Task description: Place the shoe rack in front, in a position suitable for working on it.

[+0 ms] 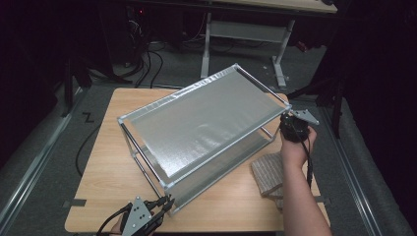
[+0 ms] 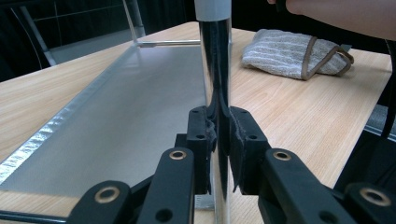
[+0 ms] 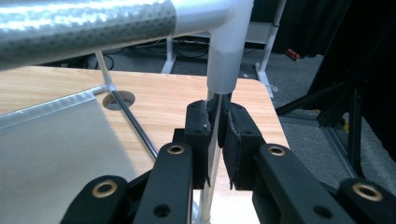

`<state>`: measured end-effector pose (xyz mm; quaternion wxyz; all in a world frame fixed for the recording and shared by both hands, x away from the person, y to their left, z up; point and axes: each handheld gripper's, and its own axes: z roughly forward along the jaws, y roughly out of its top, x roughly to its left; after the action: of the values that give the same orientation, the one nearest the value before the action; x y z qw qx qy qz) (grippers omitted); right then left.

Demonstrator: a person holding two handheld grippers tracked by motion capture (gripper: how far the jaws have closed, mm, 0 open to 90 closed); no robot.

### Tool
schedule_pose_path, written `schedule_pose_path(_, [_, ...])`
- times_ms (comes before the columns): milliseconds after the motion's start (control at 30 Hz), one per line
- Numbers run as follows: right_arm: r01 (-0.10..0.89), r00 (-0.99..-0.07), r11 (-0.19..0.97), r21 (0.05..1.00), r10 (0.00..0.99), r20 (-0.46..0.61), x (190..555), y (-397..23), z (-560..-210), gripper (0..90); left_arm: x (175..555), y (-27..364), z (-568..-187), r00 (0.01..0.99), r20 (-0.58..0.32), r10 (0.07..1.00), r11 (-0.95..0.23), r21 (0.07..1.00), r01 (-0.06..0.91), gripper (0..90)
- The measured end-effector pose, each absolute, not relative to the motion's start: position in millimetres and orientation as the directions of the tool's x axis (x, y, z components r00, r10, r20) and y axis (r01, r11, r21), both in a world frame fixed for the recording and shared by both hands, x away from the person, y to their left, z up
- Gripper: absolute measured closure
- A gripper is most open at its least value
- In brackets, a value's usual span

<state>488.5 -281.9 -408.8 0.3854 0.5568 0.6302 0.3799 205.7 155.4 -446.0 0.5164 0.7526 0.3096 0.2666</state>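
Rack (image 1: 206,123): two-tier, chrome rod frame, silvery mesh-fabric shelves with shiny taped edges, white plastic corner joints. It stands skewed on the wooden table (image 1: 105,162), beside a folded cloth (image 1: 268,174). Left gripper (image 1: 164,202) is clamped on the near corner post (image 2: 218,93). Right gripper (image 3: 215,135) is clenched on the far right post (image 3: 214,140), just under its white joint.

Wooden surface (image 1: 105,162) light, rounded corners, round hole (image 3: 118,99) near far edge. Two-tier metal rack (image 1: 206,118) stood on it, set askew. Folded striped cloth (image 1: 268,174) lay just beside rack, toward right near corner.
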Motion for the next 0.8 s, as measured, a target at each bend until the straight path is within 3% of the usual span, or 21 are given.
schedule_pose_path(267, [0.422,-0.055,0.080,0.903,0.997,-0.062,487.4,-301.9,-407.7,78.7,227.9,145.8,-444.1,0.663,0.084,0.744,-0.286,0.937,0.202,78.8])
schedule_pose_path(333, [0.425,-0.045,0.083,0.901,0.996,-0.071,487.2,-305.0,-408.8,69.4,235.2,143.0,-445.0,0.659,0.091,0.747,-0.289,0.937,0.197,78.7])
schedule_pose_path(467, [0.419,-0.045,0.065,0.906,0.998,-0.051,476.3,-309.4,-415.3,59.3,241.8,136.0,-445.7,0.660,0.101,0.744,-0.294,0.937,0.188,78.4])
schedule_pose_path(800, [0.426,-0.150,0.099,0.899,0.988,-0.038,414.5,-307.6,-429.7,45.6,236.0,139.6,-447.3,0.673,0.097,0.733,-0.287,0.942,0.176,78.4])
